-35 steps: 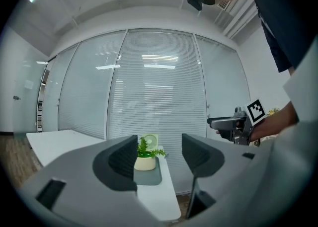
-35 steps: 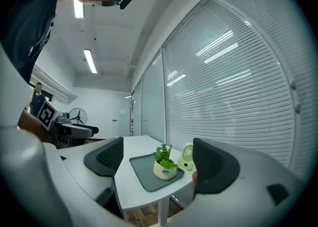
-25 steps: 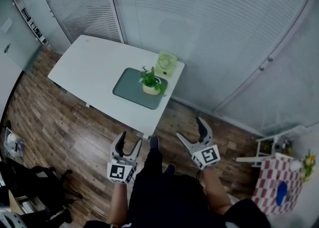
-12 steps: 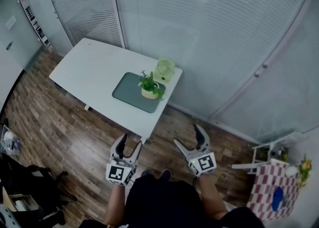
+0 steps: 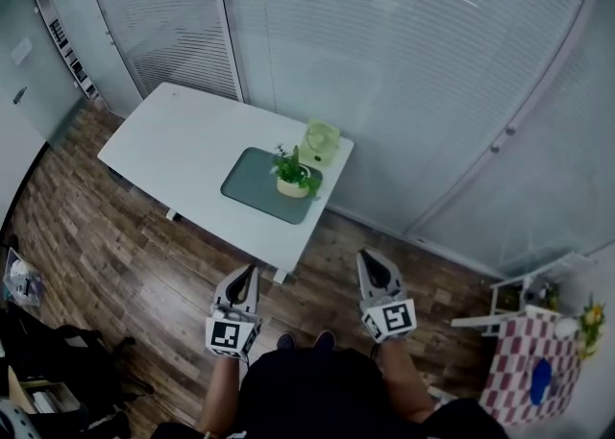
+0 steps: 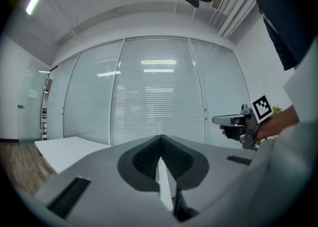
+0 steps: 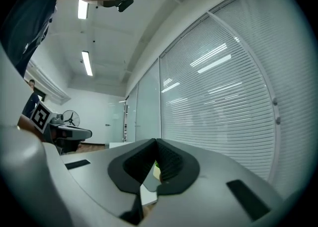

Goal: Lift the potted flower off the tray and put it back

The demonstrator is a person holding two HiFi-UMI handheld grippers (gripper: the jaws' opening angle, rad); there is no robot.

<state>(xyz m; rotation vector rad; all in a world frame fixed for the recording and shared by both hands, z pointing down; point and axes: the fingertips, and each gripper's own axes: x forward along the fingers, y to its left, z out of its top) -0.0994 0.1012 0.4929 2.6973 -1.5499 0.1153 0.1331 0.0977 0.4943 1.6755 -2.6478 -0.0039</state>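
Grippers are held out level just in front of the person's body, the left gripper (image 5: 245, 274) and the right gripper (image 5: 375, 264) side by side but apart, each with its marker cube turned up toward the head camera. The jaws of both have just been closing. In each gripper view the dark ribbed pads are seen brought together at the tips, with nothing caught between them. Wooden floor (image 5: 106, 245) lies beneath both grippers and separates them from the white table (image 5: 183, 149), which neither gripper touches.

Near the right end of the table, a grey-green tray (image 5: 252, 192) is laid flat. The potted flower (image 5: 292, 178) is stood upright on the tray, close to its far right corner, green leaves rising from a pale pot. Just beyond the tray, a pale green object (image 5: 322, 142) is set on the table's far corner. Behind the table, a glass wall (image 5: 404, 62) lined with horizontal blinds is seen.
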